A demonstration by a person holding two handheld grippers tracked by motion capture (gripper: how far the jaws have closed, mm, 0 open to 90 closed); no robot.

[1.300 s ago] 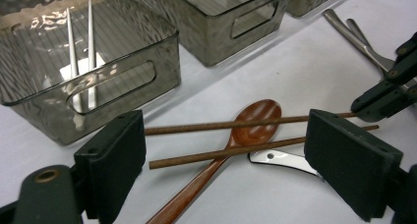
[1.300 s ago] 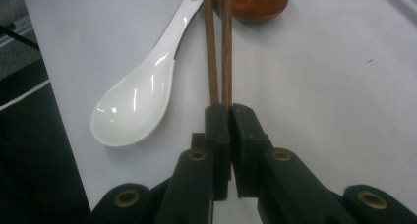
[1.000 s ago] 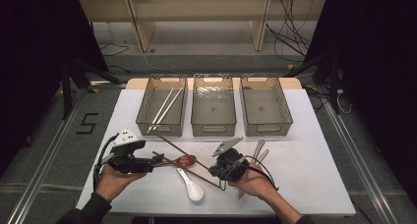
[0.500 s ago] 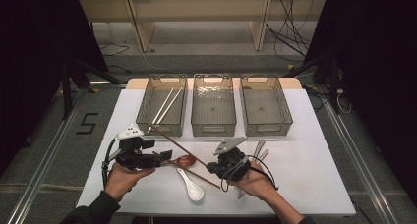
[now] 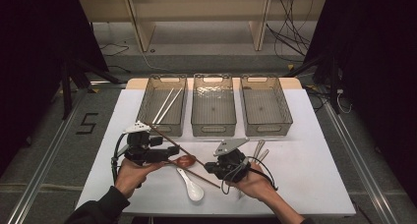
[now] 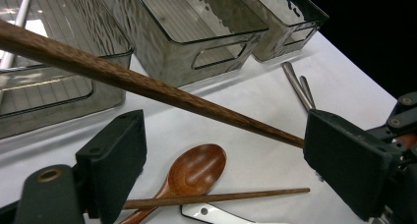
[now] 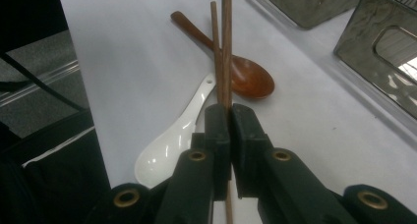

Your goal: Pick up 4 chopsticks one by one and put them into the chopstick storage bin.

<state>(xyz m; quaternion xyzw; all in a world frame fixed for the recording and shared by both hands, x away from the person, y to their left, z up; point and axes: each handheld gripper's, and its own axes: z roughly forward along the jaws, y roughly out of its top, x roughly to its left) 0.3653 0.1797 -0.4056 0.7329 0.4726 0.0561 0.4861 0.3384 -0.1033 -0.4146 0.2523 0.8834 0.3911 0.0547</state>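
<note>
My right gripper (image 5: 210, 166) (image 7: 230, 108) is shut on one end of a brown wooden chopstick (image 5: 172, 141) (image 7: 226, 47), which slants up to the left above the table. My left gripper (image 5: 169, 153) (image 6: 226, 135) stands open around that raised chopstick (image 6: 147, 86), its pads apart from it. A second brown chopstick (image 5: 201, 177) (image 6: 221, 198) (image 7: 215, 42) lies on the white table. Under the sticks lie a brown wooden spoon (image 5: 186, 161) (image 6: 196, 167) (image 7: 251, 76) and a white ceramic spoon (image 5: 193, 188) (image 7: 167, 150).
Three clear grey bins stand in a row at the back: the left bin (image 5: 147, 121) holds white chopsticks (image 5: 167, 103), the middle bin (image 5: 213, 130) and right bin (image 5: 268, 128) look bare. Metal utensils (image 5: 258, 150) (image 6: 300, 86) lie right of my right gripper.
My left hand has moved right and away from the table's near edge, bringing its open jaws around the raised chopstick. The right gripper has kept still.
</note>
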